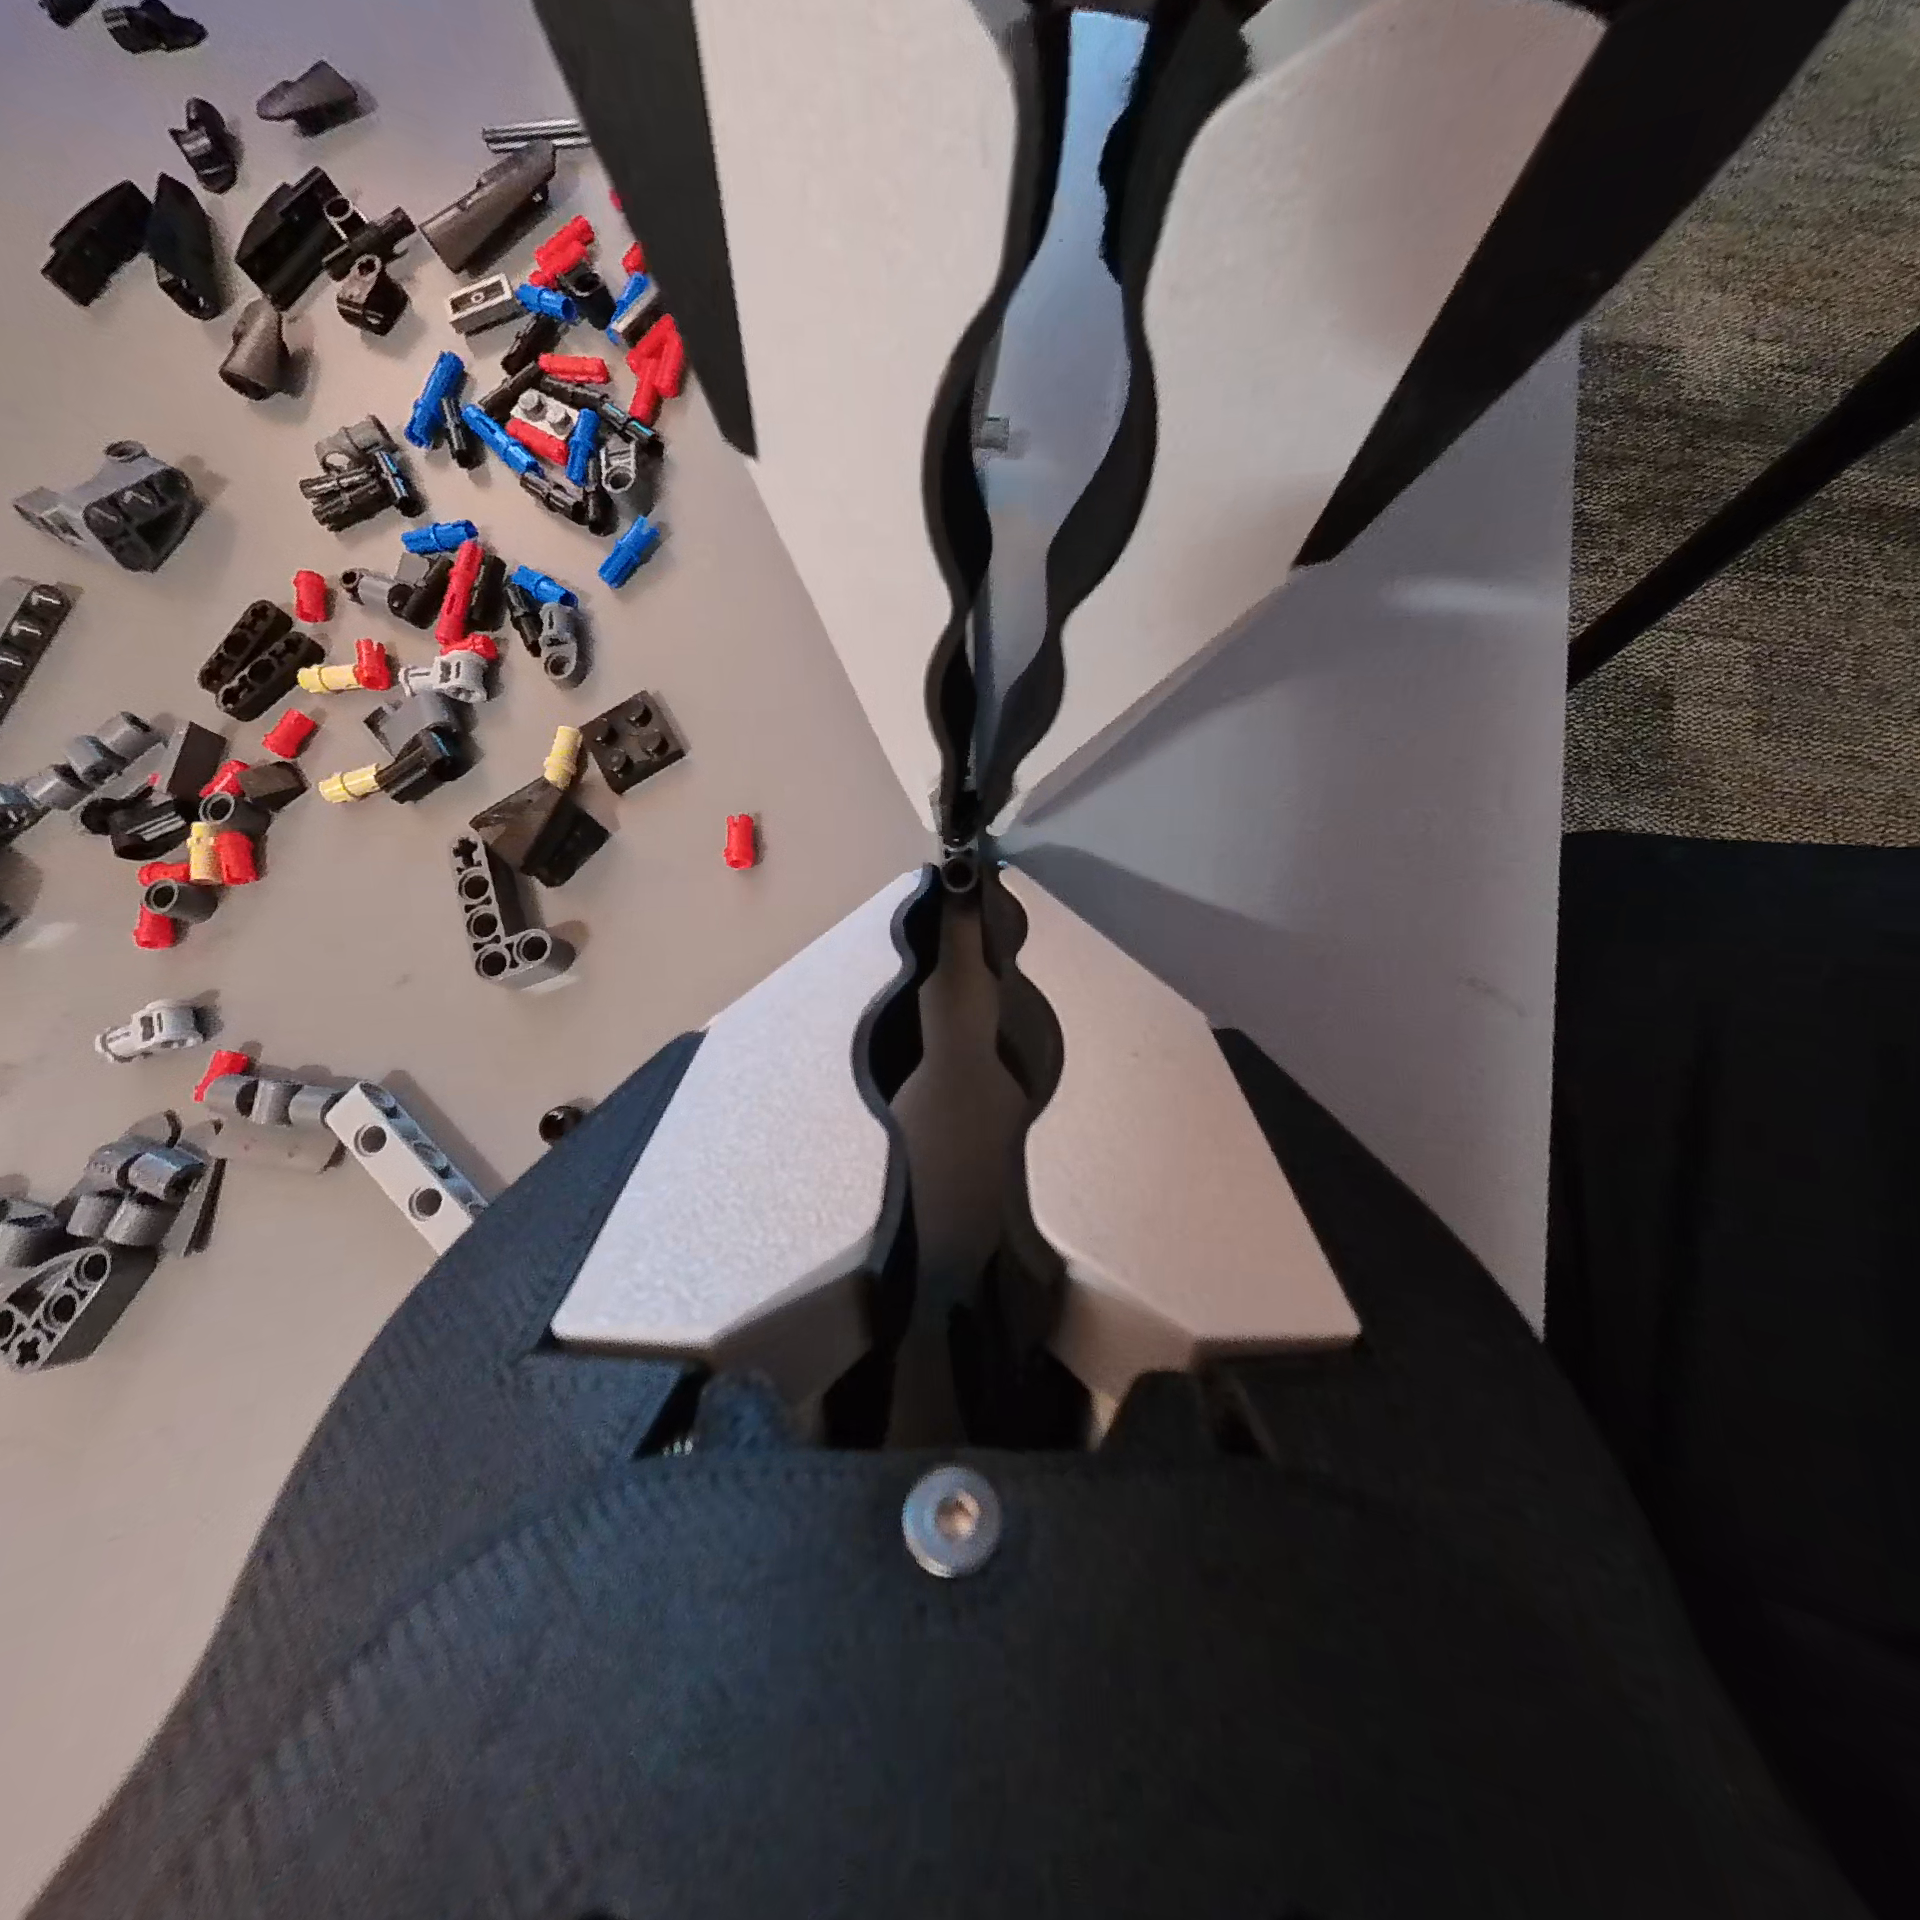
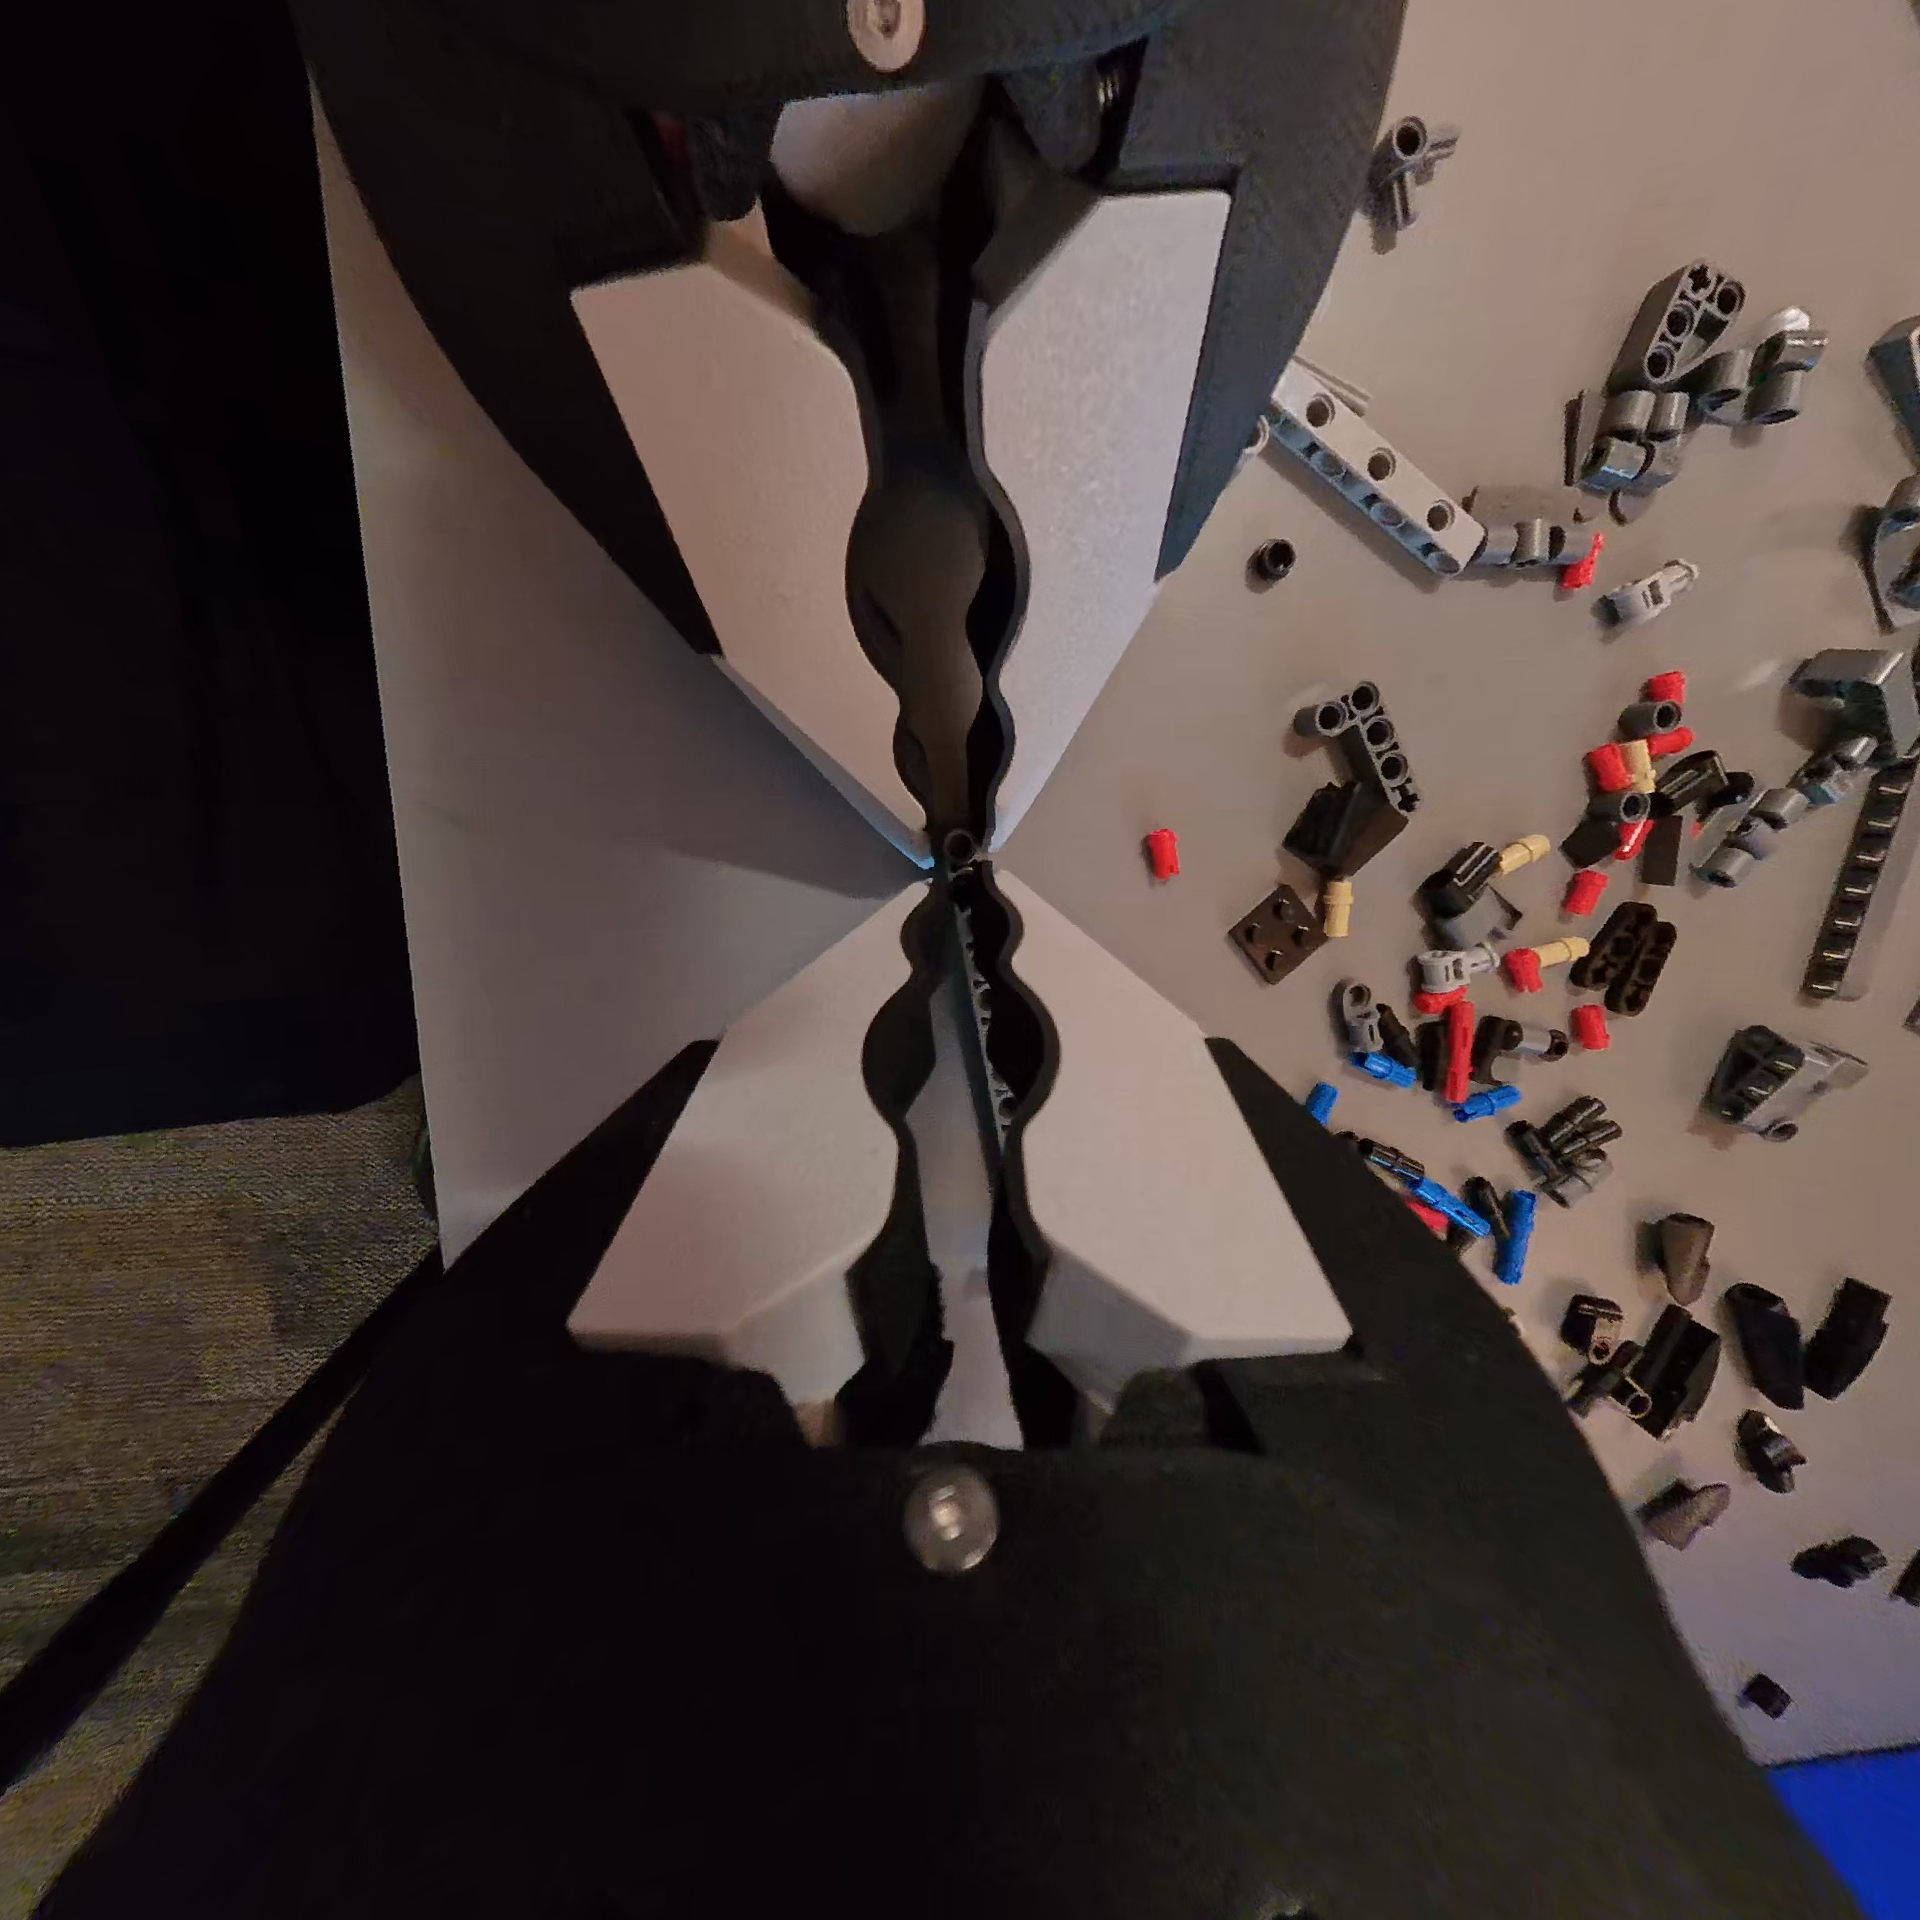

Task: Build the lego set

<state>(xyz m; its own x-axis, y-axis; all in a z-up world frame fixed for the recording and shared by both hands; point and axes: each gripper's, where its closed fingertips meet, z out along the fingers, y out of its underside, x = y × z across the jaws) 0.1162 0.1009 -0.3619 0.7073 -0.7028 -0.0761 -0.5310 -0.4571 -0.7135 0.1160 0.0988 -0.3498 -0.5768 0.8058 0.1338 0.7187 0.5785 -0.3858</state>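
The light was dim and uneven — the table was softly lit, its loose pieces casting short, faint shadows. The right wrist view sank into near-black at its left edge. Wide-angle distortion bent both frames' edges — nearby gripper bodies were blurred.

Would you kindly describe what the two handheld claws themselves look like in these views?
Both match. The left claw has a black body with a ribbed, woven-looking texture, a silver screw at its centre, and two pale grey wedge-shaped fingers lined with wavy black pads. The right claw is built alike, with its own screw. No cables, markings or sleeves are visible.
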